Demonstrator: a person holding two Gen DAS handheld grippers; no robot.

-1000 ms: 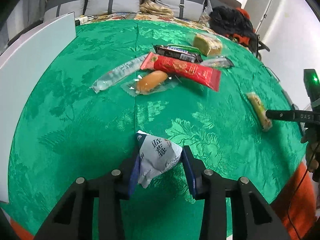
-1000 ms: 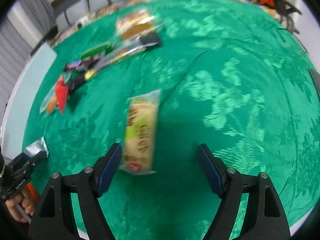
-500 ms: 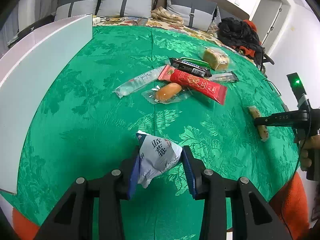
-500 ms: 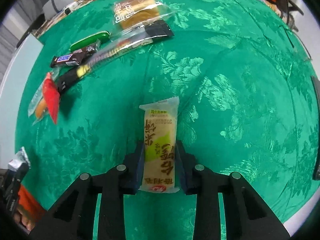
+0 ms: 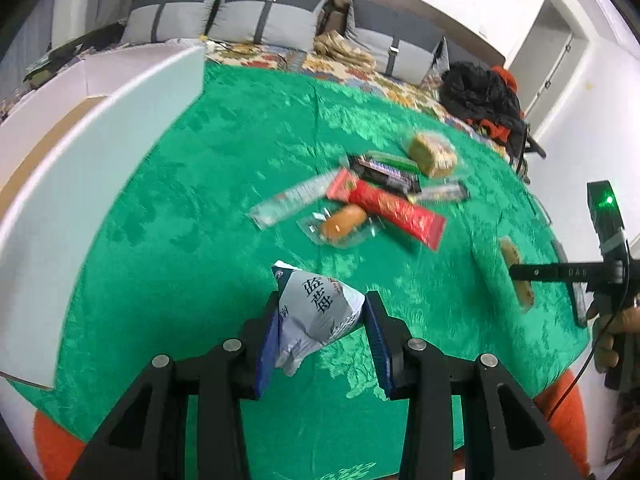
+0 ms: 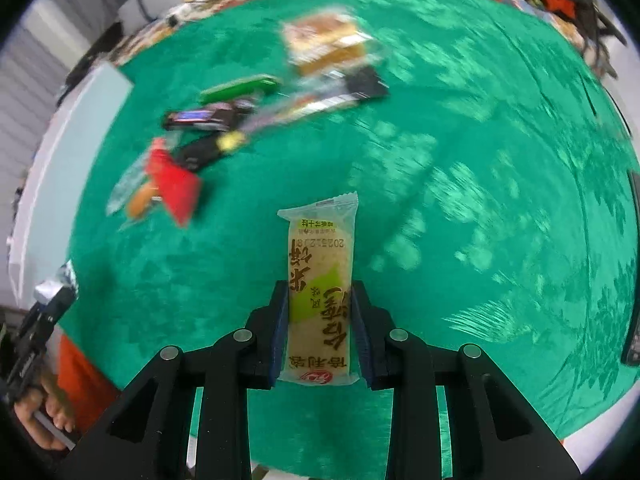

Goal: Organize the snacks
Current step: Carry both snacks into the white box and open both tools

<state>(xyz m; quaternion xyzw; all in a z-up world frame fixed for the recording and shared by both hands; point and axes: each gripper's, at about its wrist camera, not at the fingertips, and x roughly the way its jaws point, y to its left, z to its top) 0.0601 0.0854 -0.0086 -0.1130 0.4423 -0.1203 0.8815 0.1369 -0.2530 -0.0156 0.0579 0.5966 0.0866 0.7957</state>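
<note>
My left gripper (image 5: 320,320) is shut on a crumpled grey snack packet (image 5: 316,312) with dark lettering, held above the green tablecloth (image 5: 192,216). My right gripper (image 6: 320,316) is shut on a long yellow-green rice cracker bar (image 6: 322,280), lifted off the cloth; the same bar (image 5: 516,272) shows at the right of the left wrist view, in the other gripper's fingers. A heap of snacks lies mid-table: a red packet (image 5: 386,206), a sausage in clear wrap (image 5: 344,218), a clear sachet (image 5: 288,202), dark chocolate bars (image 5: 384,172) and a wrapped cake (image 5: 430,152).
A white box (image 5: 92,152) with tall walls stands along the table's left side. Behind the table is a sofa with grey cushions (image 5: 260,16) and a black and orange bag (image 5: 484,96). A hand (image 6: 44,420) holds the left gripper at the lower left of the right wrist view.
My right gripper closed on the rice cracker bar and lifted it. My left gripper rose with the grey packet, bringing more of the white box into view.
</note>
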